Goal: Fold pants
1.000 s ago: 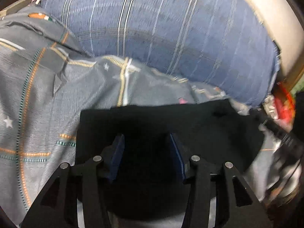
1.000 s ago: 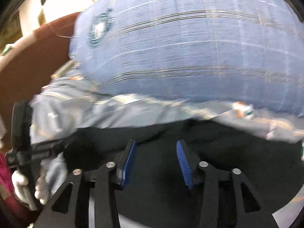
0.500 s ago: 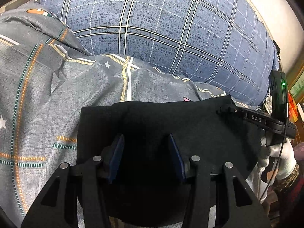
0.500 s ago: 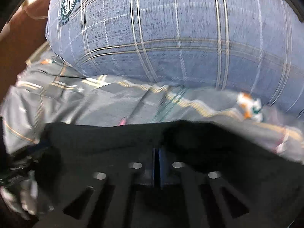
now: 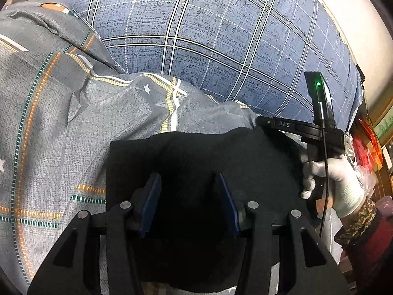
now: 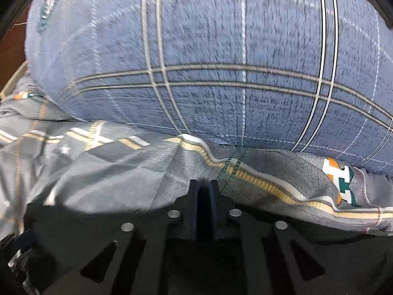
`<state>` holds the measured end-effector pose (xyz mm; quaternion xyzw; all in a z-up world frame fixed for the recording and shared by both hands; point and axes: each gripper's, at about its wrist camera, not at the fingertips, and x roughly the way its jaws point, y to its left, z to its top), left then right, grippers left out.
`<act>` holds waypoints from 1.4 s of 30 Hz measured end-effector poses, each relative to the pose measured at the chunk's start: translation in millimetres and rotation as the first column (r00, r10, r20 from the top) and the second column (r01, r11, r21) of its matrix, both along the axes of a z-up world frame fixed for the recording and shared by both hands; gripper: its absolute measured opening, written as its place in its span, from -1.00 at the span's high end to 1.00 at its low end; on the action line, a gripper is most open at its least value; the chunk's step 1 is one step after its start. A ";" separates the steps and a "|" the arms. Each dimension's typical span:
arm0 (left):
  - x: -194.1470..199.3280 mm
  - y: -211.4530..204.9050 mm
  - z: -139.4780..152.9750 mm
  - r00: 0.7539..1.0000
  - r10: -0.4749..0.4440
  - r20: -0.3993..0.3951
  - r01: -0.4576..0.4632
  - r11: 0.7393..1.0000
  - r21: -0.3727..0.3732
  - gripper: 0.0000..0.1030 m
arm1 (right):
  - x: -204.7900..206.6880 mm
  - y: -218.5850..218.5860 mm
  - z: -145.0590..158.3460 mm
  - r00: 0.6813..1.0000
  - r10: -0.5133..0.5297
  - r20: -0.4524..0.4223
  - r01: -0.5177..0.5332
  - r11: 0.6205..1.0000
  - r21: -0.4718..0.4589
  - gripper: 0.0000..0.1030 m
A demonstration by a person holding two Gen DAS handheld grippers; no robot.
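The black pants (image 5: 196, 152) lie folded on a grey patterned bedsheet (image 5: 61, 127). My left gripper (image 5: 189, 196) is open, its blue pads over the near part of the pants, holding nothing. My right gripper (image 6: 203, 191) has its jaws nearly together at the far edge of the pants (image 6: 73, 226), with dark cloth between the pads. In the left wrist view the right gripper (image 5: 272, 124) reaches to the pants' far right corner, held by a white-gloved hand (image 5: 329, 179).
A big blue plaid pillow (image 5: 221, 49) lies just beyond the pants, also filling the right wrist view (image 6: 208, 61). Red clutter (image 5: 366, 145) sits off the bed's right side. A pale wall (image 5: 363, 36) is behind.
My right gripper went from open to shut at the pants' far edge and moved forward toward the pillow. The left gripper stayed open and nearly still.
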<state>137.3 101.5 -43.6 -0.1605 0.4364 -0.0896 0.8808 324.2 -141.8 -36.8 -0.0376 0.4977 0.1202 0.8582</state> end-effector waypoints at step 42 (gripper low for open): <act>-249.2 116.7 125.1 0.919 0.379 0.111 -0.379 0.925 -0.026 -0.07 | -207.3 -202.7 67.0 0.870 -0.490 0.060 0.473 0.862 0.183 0.10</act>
